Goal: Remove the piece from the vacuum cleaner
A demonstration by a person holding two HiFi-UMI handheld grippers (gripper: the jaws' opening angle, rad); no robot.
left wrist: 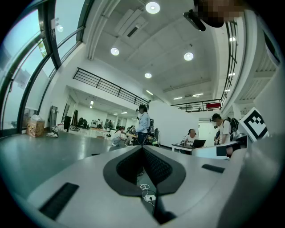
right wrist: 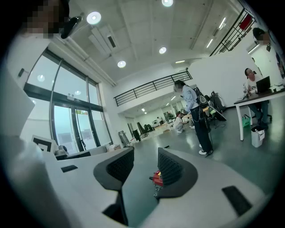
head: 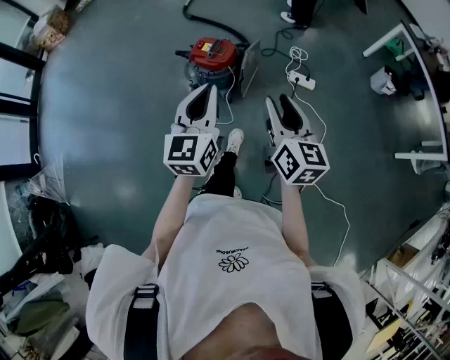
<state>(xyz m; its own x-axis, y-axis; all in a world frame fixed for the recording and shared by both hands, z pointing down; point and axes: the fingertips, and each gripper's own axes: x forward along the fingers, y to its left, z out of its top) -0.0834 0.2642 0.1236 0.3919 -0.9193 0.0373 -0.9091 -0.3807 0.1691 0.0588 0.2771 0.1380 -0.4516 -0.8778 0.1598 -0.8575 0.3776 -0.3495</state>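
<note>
- The person's white T-shirt (head: 235,246) fills the bottom of the head view, and both bare forearms reach forward from it.
- Left gripper (head: 209,90): its jaws are together at the tips and hold nothing. In the left gripper view (left wrist: 142,148) only a narrow slit is left behind the touching pads.
- Right gripper (head: 278,100): its jaws stand wide apart. In the right gripper view (right wrist: 144,153) nothing is gripped between them.
- Both grippers hang in the air above the grey floor (head: 112,119), side by side and apart from each other.
- A white shoe (head: 235,139) on the person's foot shows between the two grippers.
- The red vacuum cleaner (head: 213,53) sits on the floor ahead of the left gripper, well apart from both grippers. In the right gripper view it appears small and far off in the gap between the jaws (right wrist: 156,178).
- A black hose (head: 211,17) curves away behind the vacuum cleaner.
- A white power strip (head: 304,81) with a coiled white cord lies on the floor ahead of the right gripper. It is also seen through the slit of the left jaws (left wrist: 150,197).
- Farther off, a person (right wrist: 196,118) stands in the hall and another sits at a desk (right wrist: 262,95).
</note>
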